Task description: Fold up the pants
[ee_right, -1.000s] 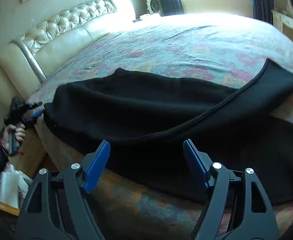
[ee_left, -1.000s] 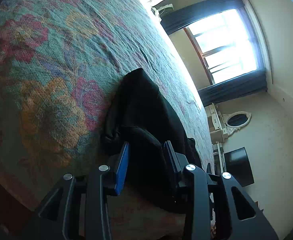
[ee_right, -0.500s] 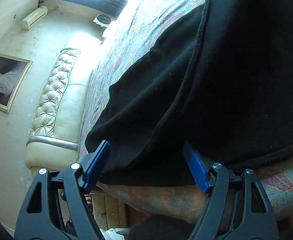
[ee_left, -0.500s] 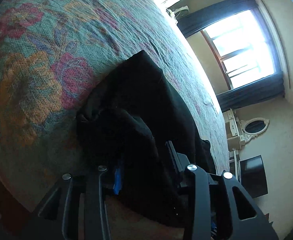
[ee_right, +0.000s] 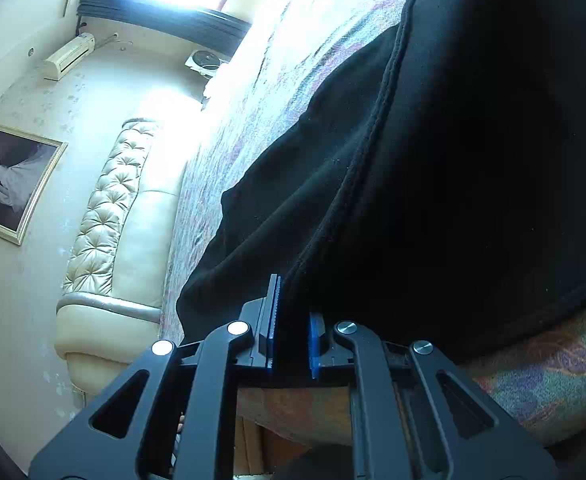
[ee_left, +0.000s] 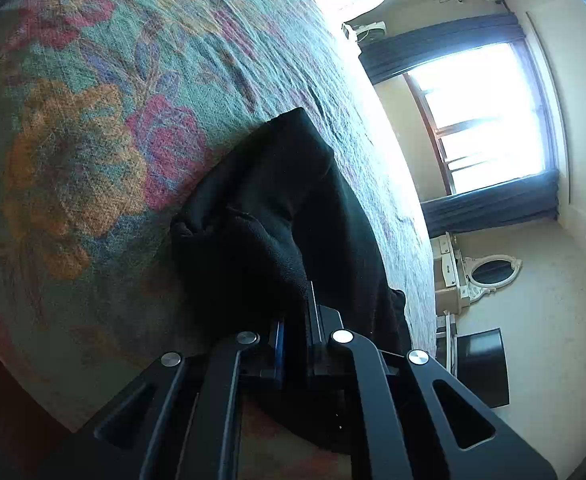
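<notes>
Left wrist view: left gripper (ee_left: 295,332) is clamped on a bunched end of the black pants (ee_left: 277,208), jaws nearly together with cloth between. Right wrist view: right gripper (ee_right: 291,330) pinches the pants (ee_right: 453,160) at a seamed edge, jaws narrow on fabric. Pants lie along the near edge of the floral bedspread (ee_left: 93,100) (headboard (ee_right: 109,208) off to 1 side). 2 grips at opposite ends probably let the garment lift taut for a clean fold.

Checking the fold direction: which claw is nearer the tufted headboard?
Left, probably. The left claw grips the bunched end of the pants; the right claw grips farther along, with cloth running on toward the headboard.
</notes>
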The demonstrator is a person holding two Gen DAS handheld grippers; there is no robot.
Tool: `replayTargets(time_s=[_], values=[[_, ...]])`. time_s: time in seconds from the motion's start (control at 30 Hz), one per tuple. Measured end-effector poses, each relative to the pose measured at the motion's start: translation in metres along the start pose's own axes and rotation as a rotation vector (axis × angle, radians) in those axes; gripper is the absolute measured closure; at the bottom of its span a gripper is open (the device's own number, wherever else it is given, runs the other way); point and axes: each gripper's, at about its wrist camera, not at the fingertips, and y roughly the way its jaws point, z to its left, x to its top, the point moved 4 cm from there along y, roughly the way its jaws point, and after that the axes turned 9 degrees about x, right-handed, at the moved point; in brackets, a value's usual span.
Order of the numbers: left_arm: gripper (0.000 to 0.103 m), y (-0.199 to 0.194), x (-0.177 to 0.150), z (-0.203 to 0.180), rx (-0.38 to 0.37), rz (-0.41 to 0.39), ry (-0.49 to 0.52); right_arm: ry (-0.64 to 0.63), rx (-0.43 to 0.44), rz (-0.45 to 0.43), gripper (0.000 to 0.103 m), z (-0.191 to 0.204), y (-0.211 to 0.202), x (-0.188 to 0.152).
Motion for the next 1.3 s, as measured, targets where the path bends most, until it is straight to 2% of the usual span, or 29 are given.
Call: replayTargets(time_s=[0.2, 0.37, 0.5, 0.53, 0.6, 0.67, 0.73, 0.8, 0.83, 0.93, 1.0, 1.07, 1.13, 1.2, 1.27, 1.3], values=[[0.096, -0.009, -0.005, 0.018, -0.019, 0.017, -0.027, -0.014, -0.012, 0.041, 0.092, -0.007, -0.005, -0.02], [0.096, -0.013, -0.004, 0.022, -0.032, -0.002, -0.037, 0.001, -0.027, 0.061, 0.092, -0.018, -0.002, -0.029], [0.095, -0.003, -0.013, 0.02, 0.026, 0.022, 0.031, -0.023, -0.049, 0.075, 0.09, -0.02, -0.004, -0.028], [0.094, -0.004, -0.014, 0.021, 0.015, 0.019, 0.026, -0.02, -0.042, 0.075, 0.088, -0.018, -0.004, -0.027], [0.094, -0.01, -0.015, 0.022, 0.006, 0.017, 0.012, -0.018, -0.032, 0.079, 0.068, -0.011, -0.005, -0.019], [0.094, -0.018, -0.017, 0.022, 0.029, 0.015, 0.028, -0.049, -0.048, 0.052, 0.053, -0.005, -0.021, -0.01], [0.093, -0.028, -0.022, 0.014, 0.078, -0.002, 0.092, -0.093, -0.071, 0.006, 0.047, 0.001, -0.042, 0.007], [0.079, -0.036, -0.027, 0.001, 0.117, -0.022, 0.17, -0.136, -0.126, -0.068, 0.043, 0.0, -0.072, 0.035], [0.07, -0.039, -0.032, -0.007, 0.119, -0.028, 0.205, -0.135, -0.149, -0.111, 0.042, -0.005, -0.089, 0.051], [0.069, -0.038, -0.048, -0.042, 0.074, -0.006, 0.306, -0.05, -0.185, -0.237, 0.041, -0.037, -0.148, 0.106], [0.062, -0.029, -0.06, -0.063, 0.064, 0.034, 0.368, -0.04, -0.294, -0.331, 0.041, -0.063, -0.194, 0.144], [0.059, -0.016, -0.076, -0.085, 0.023, 0.083, 0.404, -0.042, -0.453, -0.395, 0.041, -0.091, -0.236, 0.178], [0.059, -0.001, -0.092, -0.108, 0.001, 0.113, 0.442, -0.026, -0.533, -0.38, 0.041, -0.127, -0.265, 0.204], [0.058, 0.016, -0.109, -0.13, -0.018, 0.153, 0.477, 0.011, -0.539, -0.359, 0.041, -0.16, -0.283, 0.223], [0.044, 0.033, -0.129, -0.152, -0.04, 0.188, 0.492, 0.032, -0.439, -0.324, 0.041, -0.184, -0.29, 0.234], [0.04, 0.041, -0.139, -0.162, -0.056, 0.205, 0.491, 0.033, -0.397, -0.308, 0.04, -0.192, -0.292, 0.238]])
